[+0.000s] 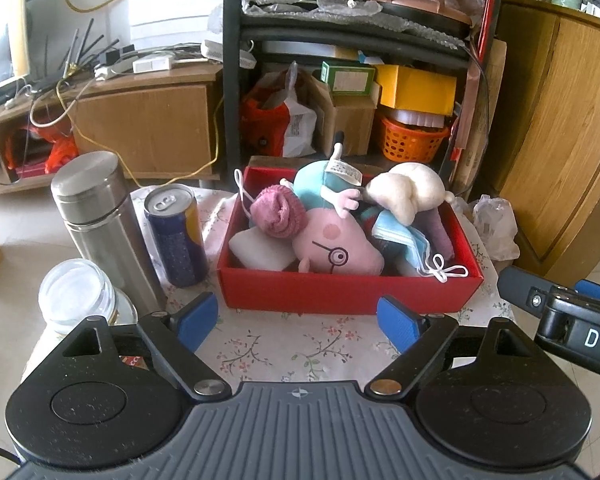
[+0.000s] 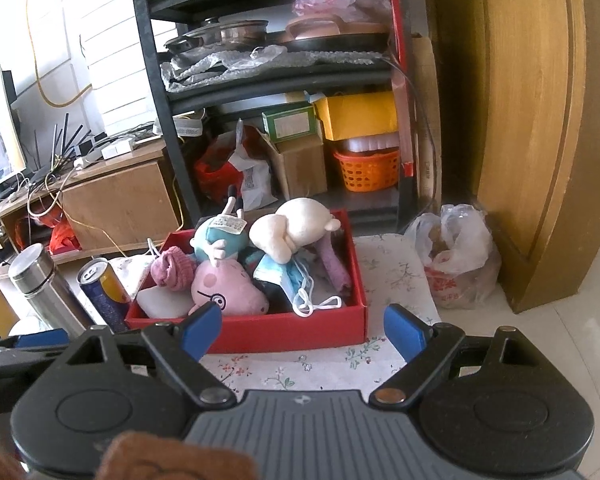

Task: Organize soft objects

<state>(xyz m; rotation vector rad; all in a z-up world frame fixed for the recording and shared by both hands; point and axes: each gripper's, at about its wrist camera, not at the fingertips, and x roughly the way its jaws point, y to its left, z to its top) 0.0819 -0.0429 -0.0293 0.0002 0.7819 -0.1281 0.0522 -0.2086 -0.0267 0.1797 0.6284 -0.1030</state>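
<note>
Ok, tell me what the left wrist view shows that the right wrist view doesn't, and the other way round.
Only the left wrist view shows the glass jar beside the steel flask, and the right claw entering from the right edge. Only the right wrist view shows the filled plastic bag on the floor by the wooden cabinet. Both show the red box piled with soft toys, the pink pig plush, the face mask, the steel flask and the drink can. Each view's own claw is open and empty.
</note>
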